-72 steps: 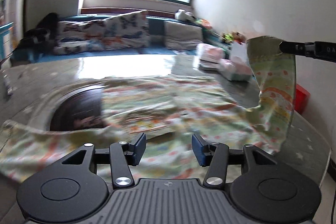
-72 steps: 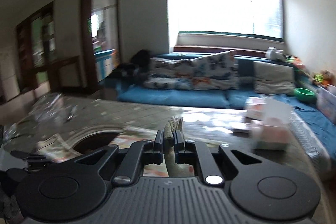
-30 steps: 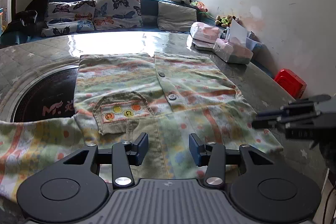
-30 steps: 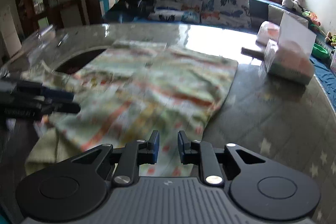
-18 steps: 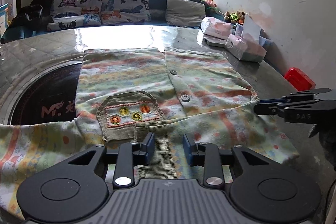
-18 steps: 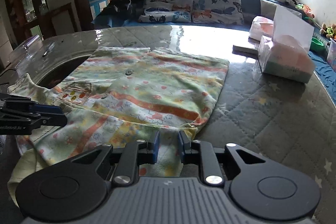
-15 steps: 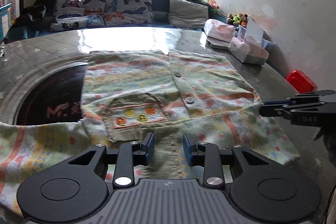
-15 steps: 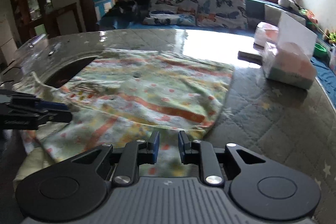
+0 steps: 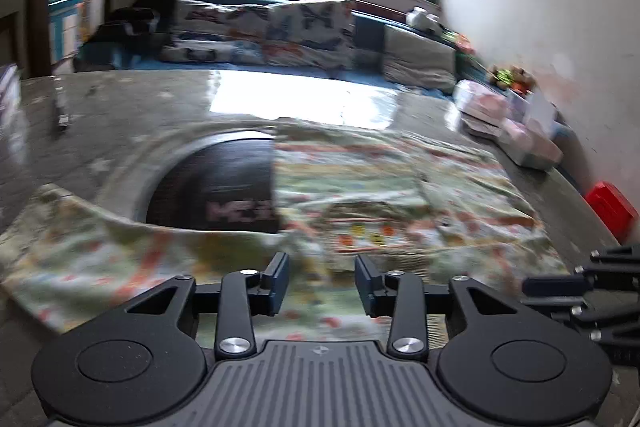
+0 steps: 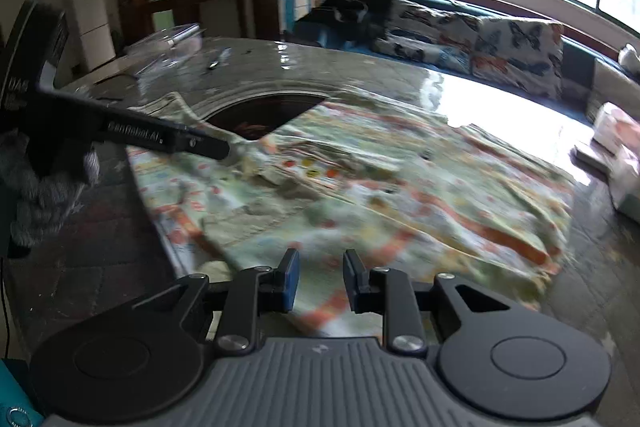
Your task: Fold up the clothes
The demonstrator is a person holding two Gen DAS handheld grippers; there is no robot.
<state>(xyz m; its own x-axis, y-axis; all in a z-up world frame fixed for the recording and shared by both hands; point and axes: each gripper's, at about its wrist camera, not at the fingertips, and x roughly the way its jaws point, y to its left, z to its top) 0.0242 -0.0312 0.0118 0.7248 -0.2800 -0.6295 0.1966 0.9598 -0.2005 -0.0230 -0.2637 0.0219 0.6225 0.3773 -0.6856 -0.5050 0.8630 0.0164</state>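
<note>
With both the left tool [image 9: 322,281] and right tool [image 10: 318,281] spread empty over the shirt [image 10: 400,195], nothing is held. Each should pinch one layer at the shirt's near edge, by the desk's [image 10: 600,267] near edge, and lift evenly.

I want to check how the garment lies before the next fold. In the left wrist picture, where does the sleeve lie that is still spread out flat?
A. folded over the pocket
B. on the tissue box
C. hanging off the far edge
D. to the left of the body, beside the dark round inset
D: the spread sleeve lies left of the cardigan body, beside the dark round inset.
</note>
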